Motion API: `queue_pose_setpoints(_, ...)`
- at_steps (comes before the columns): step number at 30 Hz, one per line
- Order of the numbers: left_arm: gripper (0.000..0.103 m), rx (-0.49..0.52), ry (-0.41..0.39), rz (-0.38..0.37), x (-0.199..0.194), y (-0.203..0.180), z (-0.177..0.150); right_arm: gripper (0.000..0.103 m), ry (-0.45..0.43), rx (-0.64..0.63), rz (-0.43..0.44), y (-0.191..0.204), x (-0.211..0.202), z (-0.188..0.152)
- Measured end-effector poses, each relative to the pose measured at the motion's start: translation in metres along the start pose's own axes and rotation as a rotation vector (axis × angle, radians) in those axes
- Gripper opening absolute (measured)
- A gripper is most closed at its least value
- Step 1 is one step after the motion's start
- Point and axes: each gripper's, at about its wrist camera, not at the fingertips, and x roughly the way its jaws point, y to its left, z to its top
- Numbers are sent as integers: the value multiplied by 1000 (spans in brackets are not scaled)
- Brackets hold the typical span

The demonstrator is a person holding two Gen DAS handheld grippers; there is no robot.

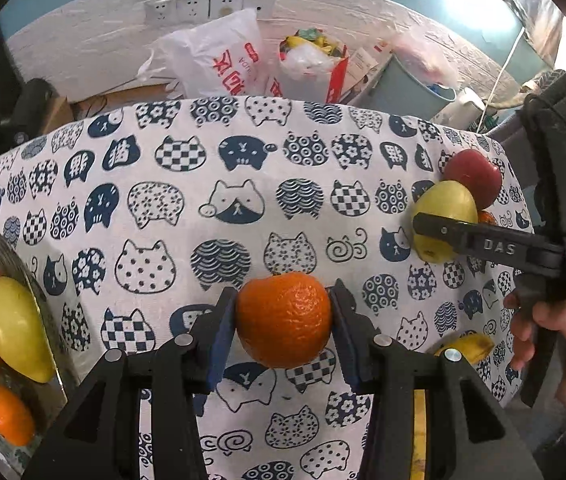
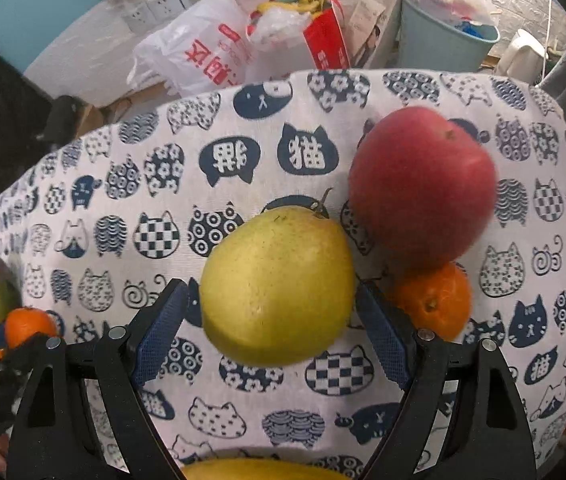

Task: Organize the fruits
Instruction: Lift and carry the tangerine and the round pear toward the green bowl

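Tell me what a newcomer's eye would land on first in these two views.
First, the bright orange clamped between the left gripper fingers, above the cat-print tablecloth. Next, the big yellow-green pear between the right gripper fingers, with a red apple and a second orange crowded on its right. At the far left, a metal plate already holds an apple, a pear and oranges.

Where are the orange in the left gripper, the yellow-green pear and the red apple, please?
orange [image 1: 283, 318]: left wrist view, middle of its peel, between the left gripper's pads.
pear [image 2: 277, 286]: right wrist view, centre of its skin.
red apple [image 2: 423, 184]: right wrist view, middle of its side.
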Motion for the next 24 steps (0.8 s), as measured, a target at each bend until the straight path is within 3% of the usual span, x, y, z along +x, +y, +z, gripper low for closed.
queue_pose_setpoints(3, 46, 2, 3, 0, 0, 2, -4, 75, -4, -5, -7, 1, 2, 1)
queue_pose_setpoints(11, 46, -4, -8, 1, -11, 11, -11, 74, -24, -71, -59, 6, -3, -1)
queue_pose_setpoints(24, 46, -23, -66, -1, -44, 19, -20, 70, -125, -173, -15, 41, -50, -17)
